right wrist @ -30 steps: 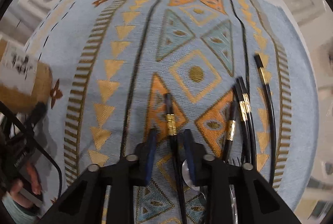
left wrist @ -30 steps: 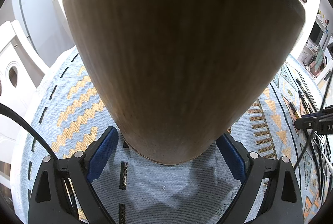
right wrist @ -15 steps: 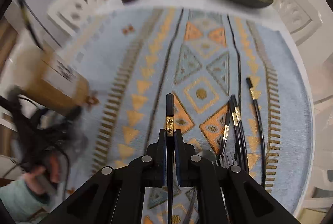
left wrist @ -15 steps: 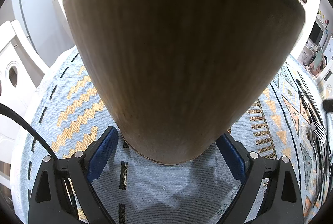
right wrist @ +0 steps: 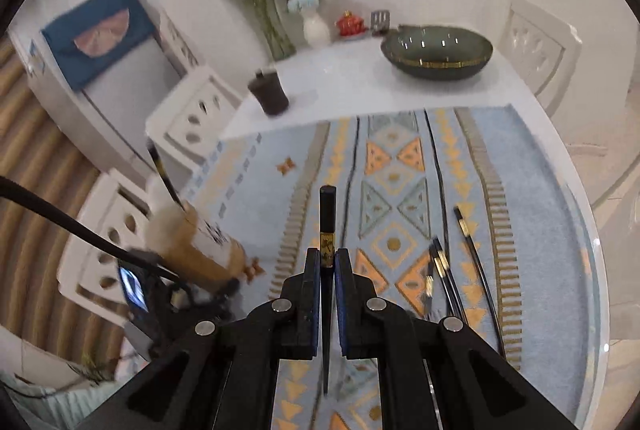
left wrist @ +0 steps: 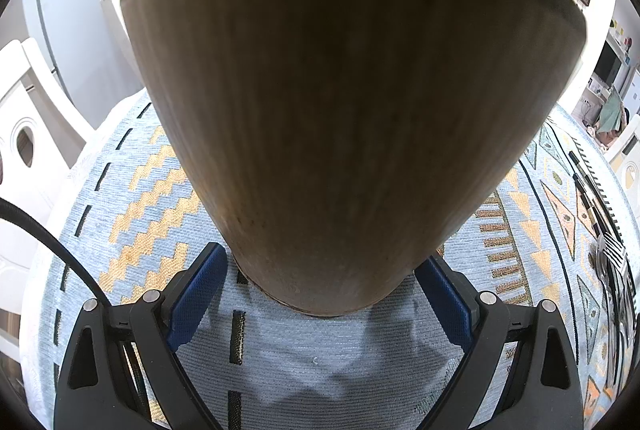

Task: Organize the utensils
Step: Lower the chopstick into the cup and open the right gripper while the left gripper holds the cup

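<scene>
Black chopstick (right wrist: 327, 230) (gold band) lifted; wooden holder (left wrist: 340, 110) upright.

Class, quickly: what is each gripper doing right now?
Left gripper: closed on the wooden holder.
Right gripper: shut on a black utensil handle.

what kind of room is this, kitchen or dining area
Most likely a home dining area: a white table under a patterned cloth, white dining chairs around it, and flower vases beside a green bowl.

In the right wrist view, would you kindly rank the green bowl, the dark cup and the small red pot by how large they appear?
1. Green bowl, clearly largest.
2. Dark cup.
3. Small red pot, smallest, though it sits farthest back, so its true size is unsure.
</scene>
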Demonstrator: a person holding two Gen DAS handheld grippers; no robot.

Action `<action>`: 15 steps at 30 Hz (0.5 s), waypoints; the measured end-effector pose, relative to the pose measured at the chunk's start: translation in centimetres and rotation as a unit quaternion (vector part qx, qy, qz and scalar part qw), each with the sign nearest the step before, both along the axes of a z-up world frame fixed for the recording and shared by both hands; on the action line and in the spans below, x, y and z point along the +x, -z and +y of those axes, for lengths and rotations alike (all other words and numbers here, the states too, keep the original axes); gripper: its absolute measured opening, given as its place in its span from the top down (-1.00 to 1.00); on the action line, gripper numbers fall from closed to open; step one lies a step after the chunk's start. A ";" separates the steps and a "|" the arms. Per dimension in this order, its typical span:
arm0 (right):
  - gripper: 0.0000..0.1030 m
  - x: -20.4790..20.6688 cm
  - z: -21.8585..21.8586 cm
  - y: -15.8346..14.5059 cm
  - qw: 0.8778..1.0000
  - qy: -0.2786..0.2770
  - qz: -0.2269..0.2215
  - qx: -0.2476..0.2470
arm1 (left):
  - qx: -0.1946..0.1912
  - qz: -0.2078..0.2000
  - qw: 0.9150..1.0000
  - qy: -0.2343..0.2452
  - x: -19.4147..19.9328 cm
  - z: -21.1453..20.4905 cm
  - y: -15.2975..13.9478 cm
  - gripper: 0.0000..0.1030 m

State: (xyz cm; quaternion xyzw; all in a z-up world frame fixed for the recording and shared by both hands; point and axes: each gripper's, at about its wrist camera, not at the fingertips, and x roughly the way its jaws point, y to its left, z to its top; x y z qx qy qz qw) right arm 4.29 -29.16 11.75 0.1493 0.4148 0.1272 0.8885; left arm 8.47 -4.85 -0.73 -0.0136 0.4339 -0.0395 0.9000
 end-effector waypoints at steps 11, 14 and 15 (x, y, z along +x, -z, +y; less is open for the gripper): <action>0.88 0.9 2.1 -12.9 0.985 -0.023 -0.170 -0.009 | -0.002 0.000 1.000 0.000 0.1 -0.1 0.1 -0.85; 0.88 0.8 3.4 -16.1 0.976 -0.045 -0.215 -0.009 | -0.002 0.000 1.000 0.000 0.1 -0.1 0.1 -0.84; 0.88 0.7 3.9 -16.6 0.973 -0.049 -0.224 -0.008 | -0.002 0.000 1.000 0.000 0.1 -0.1 0.1 -0.84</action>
